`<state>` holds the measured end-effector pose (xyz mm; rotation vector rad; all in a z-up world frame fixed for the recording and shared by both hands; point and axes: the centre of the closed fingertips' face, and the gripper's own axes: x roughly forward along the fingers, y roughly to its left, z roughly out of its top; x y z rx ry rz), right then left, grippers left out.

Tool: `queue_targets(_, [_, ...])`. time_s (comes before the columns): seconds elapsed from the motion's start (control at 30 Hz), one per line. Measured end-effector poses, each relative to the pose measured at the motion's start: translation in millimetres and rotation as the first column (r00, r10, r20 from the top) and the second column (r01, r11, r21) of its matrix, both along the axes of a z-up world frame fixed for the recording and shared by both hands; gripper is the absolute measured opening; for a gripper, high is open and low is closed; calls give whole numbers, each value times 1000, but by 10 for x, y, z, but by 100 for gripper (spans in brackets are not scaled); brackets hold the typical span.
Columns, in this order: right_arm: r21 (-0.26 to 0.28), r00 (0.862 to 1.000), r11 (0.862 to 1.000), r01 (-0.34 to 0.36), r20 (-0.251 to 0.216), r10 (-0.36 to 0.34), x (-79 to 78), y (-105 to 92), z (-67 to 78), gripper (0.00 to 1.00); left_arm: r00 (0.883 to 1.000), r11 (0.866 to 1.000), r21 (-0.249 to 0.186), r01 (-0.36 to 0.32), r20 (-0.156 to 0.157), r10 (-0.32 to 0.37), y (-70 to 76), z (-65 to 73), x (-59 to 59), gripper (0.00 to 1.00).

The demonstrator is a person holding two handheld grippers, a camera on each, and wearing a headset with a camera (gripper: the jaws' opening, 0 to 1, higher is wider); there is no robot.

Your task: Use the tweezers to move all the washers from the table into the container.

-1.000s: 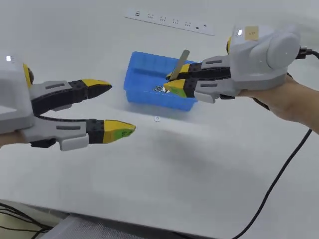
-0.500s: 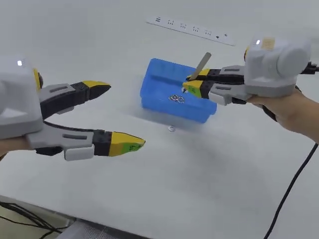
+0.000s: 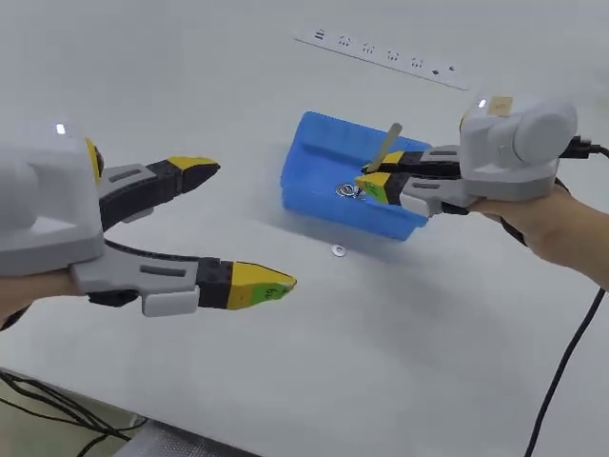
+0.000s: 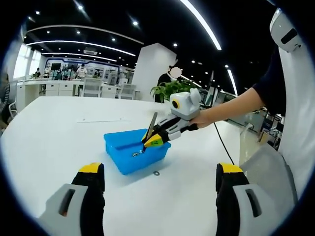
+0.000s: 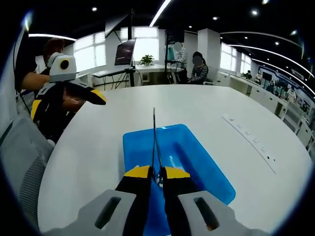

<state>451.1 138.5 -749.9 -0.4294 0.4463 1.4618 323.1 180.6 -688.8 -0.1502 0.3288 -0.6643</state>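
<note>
The right gripper (image 3: 374, 181) clamps the tweezers (image 3: 387, 145) over the container (image 3: 319, 202), the left gripper (image 3: 249, 227) gapes empty, and one washer (image 3: 339, 250) (tiny, light, likely slippery) lies on the table (image 3: 381, 343) just beside the container, best pinched across its rim

A white power strip (image 3: 381, 54) lies on the white table (image 3: 381, 362), and a potted plant (image 4: 170, 89) stands far behind.

Glossy blue plastic container (image 3: 324, 206), metal tweezers (image 3: 388, 143), smooth matt white table (image 3: 381, 333)
</note>
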Motion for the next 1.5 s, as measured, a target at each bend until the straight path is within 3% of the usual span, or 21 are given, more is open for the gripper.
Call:
queue_targets(0.43, [-4, 999, 1000, 24, -23, -24, 18, -24, 7, 11, 1000, 1000, -8, -2, -11, 2, -35, -16, -33, 99])
queue_targets(0.7, [-12, 999, 999, 31, 18, -31, 35, -42, 80, 8, 1000, 1000, -3, 2, -11, -2, -52, -17, -9, 99])
queue_targets(0.77, [-11, 999, 999, 33, 15, -33, 22, -29, 105, 8, 1000, 1000, 25, -3, 4, 3, -52, 5, 77, 99])
queue_targets(0.93, [-20, 999, 1000, 11, 34, -11, -29, -12, 117, 8, 999, 1000, 24, 10, 43, -11, -120, 137, 379, 95])
queue_targets(0.97, [-20, 999, 1000, 10, 34, -9, -36, -12, 121, 8, 997, 996, 85, -1, 73, -5, -90, 151, 489, 92])
queue_targets(1.0, [-20, 999, 1000, 5, 35, -4, -46, -10, 130, 8, 996, 995, 104, 1, 84, -10, -93, 167, 540, 89])
queue_targets(1.1, [-26, 999, 1000, -6, 51, 7, -57, -9, 157, 8, 995, 999, 52, 7, 102, -13, -181, 276, 696, 84])
queue_targets(1.17, [-40, 997, 999, -18, 77, 21, -57, -15, 170, 8, 992, 999, 52, 16, 122, -22, -231, 322, 787, 81])
queue_targets(1.2, [-41, 996, 999, -23, 84, 26, -64, -13, 186, 8, 992, 998, 61, 27, 123, -34, -255, 318, 813, 80])
queue_targets(1.27, [-38, 996, 999, -27, 88, 30, -69, -13, 215, 8, 987, 990, 134, 39, 150, -59, -275, 299, 887, 74])
queue_targets(1.5, [-45, 992, 998, -50, 112, 55, -93, -3, 256, 8, 985, 988, 139, 61, 154, -82, -435, 336, 1051, 58])
